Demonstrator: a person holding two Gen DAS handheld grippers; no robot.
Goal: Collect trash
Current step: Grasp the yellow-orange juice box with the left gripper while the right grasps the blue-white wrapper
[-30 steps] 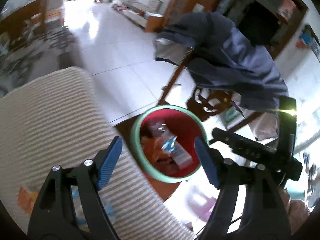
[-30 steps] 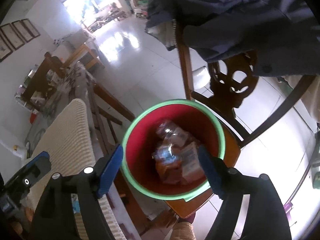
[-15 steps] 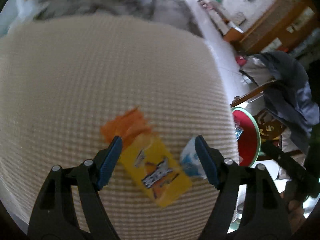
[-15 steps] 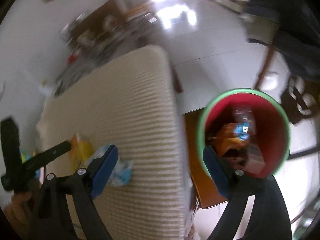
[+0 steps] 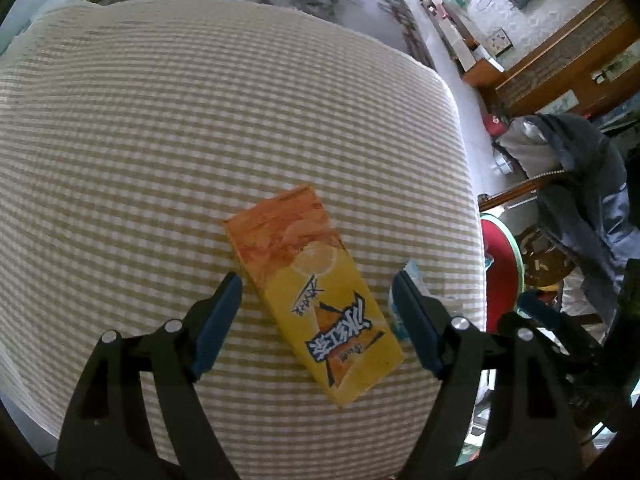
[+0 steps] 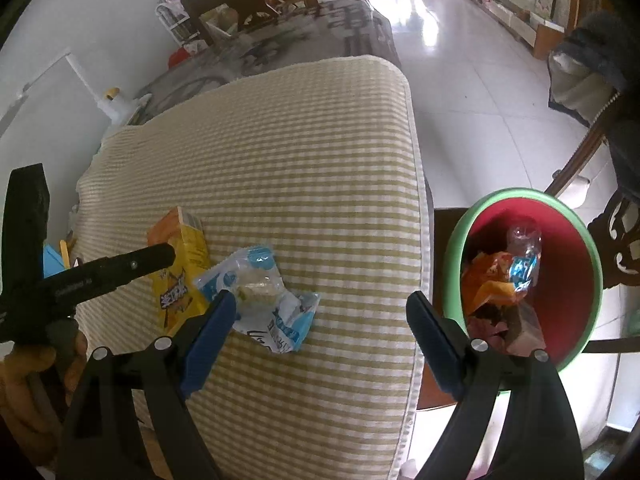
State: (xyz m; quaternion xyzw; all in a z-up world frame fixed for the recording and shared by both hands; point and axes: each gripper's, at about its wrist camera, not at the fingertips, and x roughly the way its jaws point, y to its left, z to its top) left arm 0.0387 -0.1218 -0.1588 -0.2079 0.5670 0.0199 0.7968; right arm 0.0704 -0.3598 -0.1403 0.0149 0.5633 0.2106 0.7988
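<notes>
Over striped cushion (image 5: 200,140): left tool (image 5: 316,316) jaws opening, astride yellow carton (image 5: 316,296), empty; right tool (image 6: 320,324) wide, empty, near wrapper (image 6: 264,296). Centre carton, squeeze long sides, carry to bin (image 6: 452,248).

Cushion (image 5: 200,128): olive-and-white check. Carton (image 5: 316,292): yellow, shaded orange at top, blue-white lettering. Wrapper (image 6: 264,296): clear, printed blue and white. Bin (image 6: 592,248): red inside, rimmed green. Gripper pads (image 6: 208,332): blue.

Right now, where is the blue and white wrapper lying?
In the right wrist view the wrapper lies on the striped cushion, left of centre, just right of the yellow carton and left of the red bin.
</notes>
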